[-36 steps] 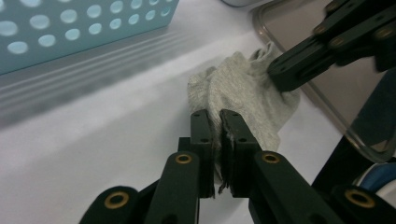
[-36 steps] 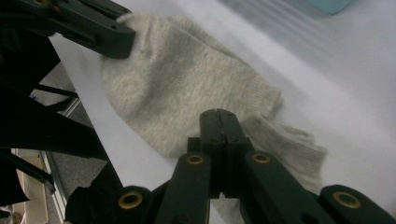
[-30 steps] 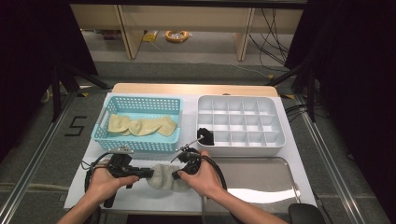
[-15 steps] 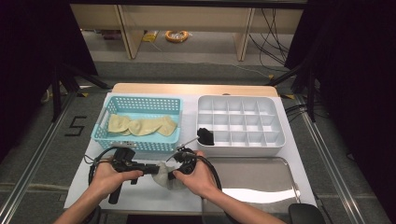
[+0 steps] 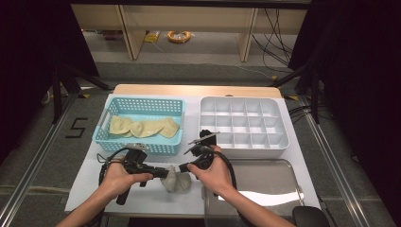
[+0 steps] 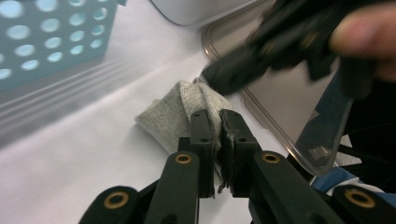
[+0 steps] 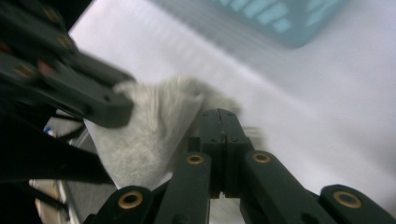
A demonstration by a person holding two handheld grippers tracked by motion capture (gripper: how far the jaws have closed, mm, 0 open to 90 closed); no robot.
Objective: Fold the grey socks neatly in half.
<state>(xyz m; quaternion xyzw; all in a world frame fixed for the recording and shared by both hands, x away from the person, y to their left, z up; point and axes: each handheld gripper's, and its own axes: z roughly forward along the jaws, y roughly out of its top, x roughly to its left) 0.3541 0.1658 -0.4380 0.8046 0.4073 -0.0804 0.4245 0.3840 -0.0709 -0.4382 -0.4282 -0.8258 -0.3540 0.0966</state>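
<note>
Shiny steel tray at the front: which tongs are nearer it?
Right. The right tongs hold the grey cloth just beside the steel tray edge; the left tongs grip the cloth's far side, toward the blue plastic basket.

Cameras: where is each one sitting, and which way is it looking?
High view: above the person's side, looking forward and down at the table, blue basket and white tray; forearms and both hands show.
Left gripper view: rides the left claw, looking along its jaws, shut on the grey cloth.
Right gripper view: rides the right claw, looking along its jaws, shut on that cloth.
Both gripper views share the cloth and each other's claw.
</note>
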